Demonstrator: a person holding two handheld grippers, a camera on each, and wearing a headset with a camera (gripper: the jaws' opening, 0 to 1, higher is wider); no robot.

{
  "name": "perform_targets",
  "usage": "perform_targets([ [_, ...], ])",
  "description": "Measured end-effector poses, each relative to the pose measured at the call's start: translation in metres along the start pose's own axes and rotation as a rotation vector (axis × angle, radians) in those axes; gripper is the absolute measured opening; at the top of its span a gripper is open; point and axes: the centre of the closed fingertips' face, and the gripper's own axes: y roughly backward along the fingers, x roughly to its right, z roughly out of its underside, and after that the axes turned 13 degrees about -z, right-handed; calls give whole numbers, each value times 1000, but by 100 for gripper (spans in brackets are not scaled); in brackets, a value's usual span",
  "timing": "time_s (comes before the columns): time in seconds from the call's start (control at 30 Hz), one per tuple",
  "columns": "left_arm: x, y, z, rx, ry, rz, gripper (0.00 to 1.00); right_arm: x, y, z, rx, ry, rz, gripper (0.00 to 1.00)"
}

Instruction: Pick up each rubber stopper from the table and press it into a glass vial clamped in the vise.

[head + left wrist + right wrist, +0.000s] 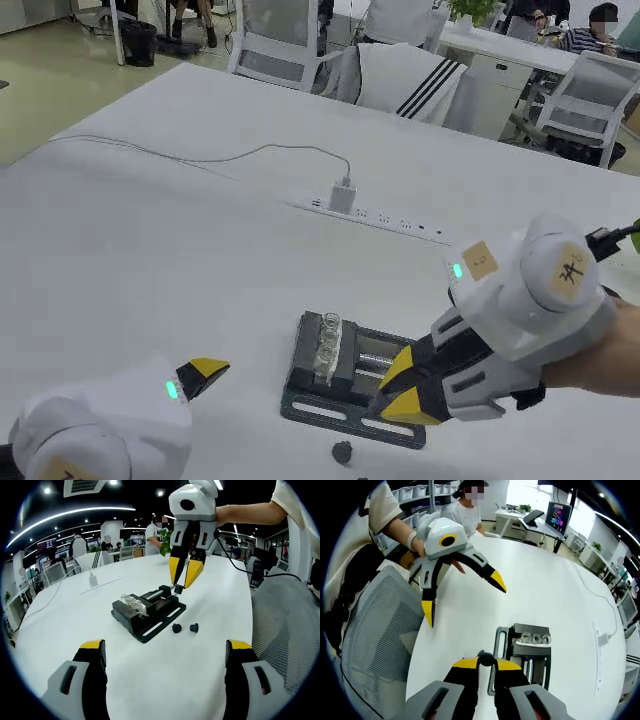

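Right yellow-tipped gripper [385, 392] hovers at the black bench vise [300, 385] clamping clear glass vials [327, 345]; one dark rubber stopper [342, 452] lies loose near it. Left gripper view: left gripper [165, 644] wide, empty. Right gripper view: your jaws pinch a round dark stopper [485, 657], so I'd call this the carry step; next, centre it over a vial mouth and press down.
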Motion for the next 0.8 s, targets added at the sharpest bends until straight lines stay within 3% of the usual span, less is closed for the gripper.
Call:
perform_targets([
  [0.43, -1, 1, 3, -2, 3, 3, 99, 42, 17, -6, -86, 18, 6, 6],
  [0.8, -2, 1, 3, -3, 4, 8, 99, 78, 28, -19, -120, 31, 28, 6],
])
